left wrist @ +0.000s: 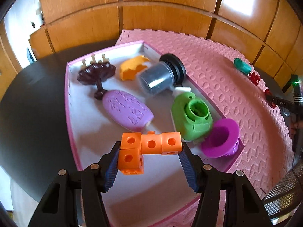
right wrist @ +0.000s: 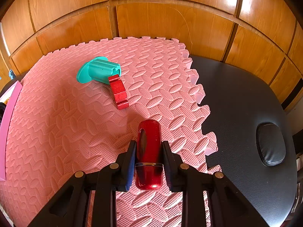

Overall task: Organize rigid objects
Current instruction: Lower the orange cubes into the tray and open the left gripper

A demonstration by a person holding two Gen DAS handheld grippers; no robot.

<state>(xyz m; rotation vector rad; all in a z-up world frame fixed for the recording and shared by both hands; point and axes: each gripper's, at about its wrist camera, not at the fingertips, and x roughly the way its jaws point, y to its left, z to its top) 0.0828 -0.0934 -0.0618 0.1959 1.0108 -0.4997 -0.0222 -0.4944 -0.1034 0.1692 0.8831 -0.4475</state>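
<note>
Lower centre of the left wrist view: left gripper (left wrist: 149, 156) pinching the orange cube piece (left wrist: 149, 147), long axis running left to right across the frame, one cube dropping down at its left end, held over the near part of the pink-rimmed tray (left wrist: 71, 113). Behind it in the tray, a purple oval (left wrist: 126, 110), a green punch (left wrist: 191, 117), a magenta cup (left wrist: 220, 139).

Over on the right wrist view, right gripper (right wrist: 149, 151) clamped on the red glitter tube (right wrist: 149, 151), long axis pointing straight away up the frame, above the pink foam mat (right wrist: 56, 123). Upper left there, a teal spool (right wrist: 98, 71) on its side, touching a red block (right wrist: 119, 92).

Far right of the left view, small white lettering, possibly "DAS", too blurred to confirm.
</note>
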